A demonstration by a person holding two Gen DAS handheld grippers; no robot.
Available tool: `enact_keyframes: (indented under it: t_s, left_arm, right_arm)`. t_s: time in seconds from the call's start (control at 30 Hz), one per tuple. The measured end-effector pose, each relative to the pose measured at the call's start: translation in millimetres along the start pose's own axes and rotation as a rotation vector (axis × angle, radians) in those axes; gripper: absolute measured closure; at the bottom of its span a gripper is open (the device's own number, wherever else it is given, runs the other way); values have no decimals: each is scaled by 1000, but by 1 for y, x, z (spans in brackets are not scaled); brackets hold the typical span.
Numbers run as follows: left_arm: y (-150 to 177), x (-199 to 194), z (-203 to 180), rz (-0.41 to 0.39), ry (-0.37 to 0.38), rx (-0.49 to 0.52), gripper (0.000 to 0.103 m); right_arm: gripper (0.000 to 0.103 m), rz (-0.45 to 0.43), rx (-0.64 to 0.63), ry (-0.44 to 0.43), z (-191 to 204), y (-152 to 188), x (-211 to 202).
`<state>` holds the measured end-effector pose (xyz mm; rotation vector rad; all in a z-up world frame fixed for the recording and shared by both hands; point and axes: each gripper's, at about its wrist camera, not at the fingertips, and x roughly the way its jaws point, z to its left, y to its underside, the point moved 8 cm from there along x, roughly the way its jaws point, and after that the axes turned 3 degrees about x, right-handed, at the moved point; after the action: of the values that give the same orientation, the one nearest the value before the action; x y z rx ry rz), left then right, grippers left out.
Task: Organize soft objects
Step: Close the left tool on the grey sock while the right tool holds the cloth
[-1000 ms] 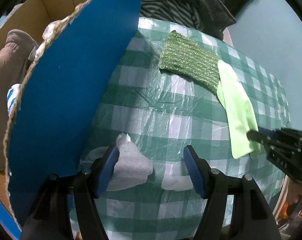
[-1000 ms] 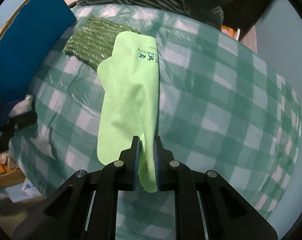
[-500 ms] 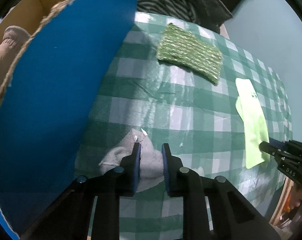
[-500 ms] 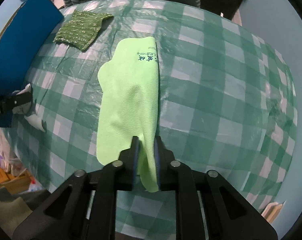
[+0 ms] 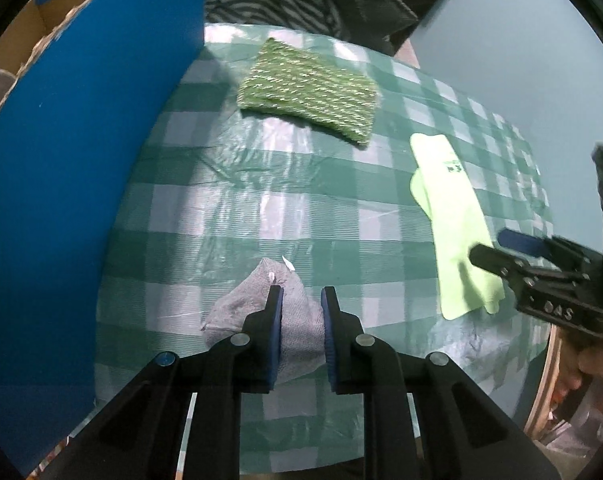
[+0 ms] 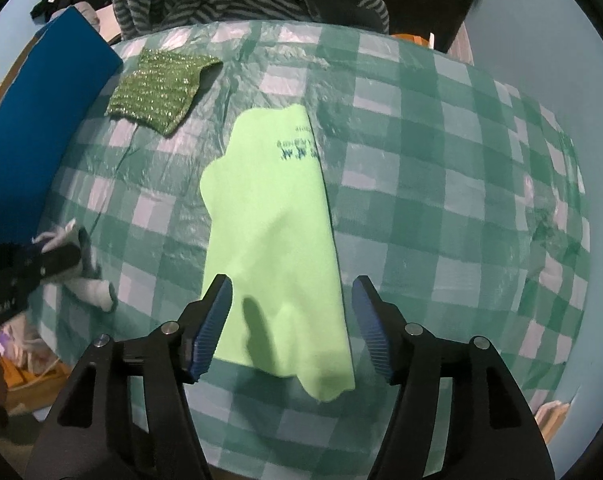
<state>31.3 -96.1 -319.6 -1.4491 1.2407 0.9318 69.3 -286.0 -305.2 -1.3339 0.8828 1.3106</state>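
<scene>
Lying lengthwise away from the spread right claw (image 6: 291, 326), lime cloth (image 6: 277, 240); left claw (image 5: 301, 320) clenched on grey sock (image 5: 261, 312).

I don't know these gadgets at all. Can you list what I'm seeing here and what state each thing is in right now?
Left gripper: shut on the grey sock.
Right gripper: open, above the near end of the lime cloth.
Grey sock: bunched on the tablecloth, pinched.
Lime cloth: lying flat, not held.
Green knitted pad: lying flat, untouched.
Blue cardboard box: open, beside the table.
</scene>
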Motion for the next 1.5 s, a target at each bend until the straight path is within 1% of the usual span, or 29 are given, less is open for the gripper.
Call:
enact_keyframes:
  t_s: [0.07, 0.17, 0.2, 0.23, 0.27, 0.3, 0.33, 0.37, 0.47, 0.53, 0.7, 0.77, 0.8, 0.83, 0.87, 0.9, 0.93, 1.07, 1.13, 1.23, 1.33, 1.5]
  left_arm:
    - [-1, -2, 2, -4, 2, -4, 83]
    - [-1, -4, 12, 0, -10, -41, 76]
    - [1, -7, 18, -5, -13, -57, 71]
    - [1, -9, 23, -12, -19, -77, 61]
    - [1, -10, 23, -22, -21, -90, 55]
    - [0, -10, 23, -37, -22, -104, 47]
    - [0, -13, 26, -52, -30, -114, 44]
    - [0, -14, 29, -59, -39, -121, 44]
    - [1, -16, 36, -53, -50, -131, 43]
    - [1, -14, 37, -48, -64, -137, 36]
    - [3, -12, 45, -36, -93, -154, 35]
    - [4, -10, 45, -31, -101, -152, 35]
    - [4, -10, 45, -32, -102, -149, 35]
    - [4, -11, 44, -34, -100, -147, 35]
    - [5, -12, 43, -37, -97, -145, 35]
    - [5, -13, 43, -38, -95, -145, 35]
    - [6, -15, 43, -39, -90, -146, 35]
    - [12, -19, 47, -43, -82, -173, 35]
    - [16, -21, 49, -39, -72, -192, 35]
    - [24, -23, 53, -25, -76, -204, 35]
    - [28, -24, 53, -22, -89, -201, 35]
    - [25, -21, 58, -19, -145, -199, 35]
  right_arm:
    - [38, -7, -8, 5, 3, -8, 3]
    - [37, -4, -22, 11, 4, -14, 7]
    - [37, -5, -26, 11, 5, -17, 8]
    - [37, -5, -28, 11, 5, -20, 9]
    - [37, -4, -29, 13, 5, -23, 11]
    - [37, -2, -31, 16, 5, -26, 13]
    - [37, -1, -32, 18, 5, -26, 13]
    - [37, 0, -35, 19, 6, -27, 15]
    - [37, 9, -41, 26, 6, -27, 19]
    - [37, 14, -46, 35, 6, -25, 22]
    - [37, -2, -83, 64, 11, -23, 23]
    - [42, -9, -87, 64, 13, -22, 22]
    - [50, -14, -90, 63, 14, -22, 21]
    - [61, -18, -94, 61, 16, -22, 20]
    - [67, -21, -99, 58, 18, -22, 19]
    - [80, -22, -102, 55, 20, -21, 18]
    - [90, -21, -105, 51, 21, -21, 18]
    - [93, -23, -99, 20, 26, -19, 17]
    - [94, -31, -90, 1, 28, -19, 14]
    - [95, -37, -74, -26, 32, -16, 9]
    - [95, -39, -65, -47, 32, -9, 4]
    - [95, -36, -58, -75, 37, 4, -2]
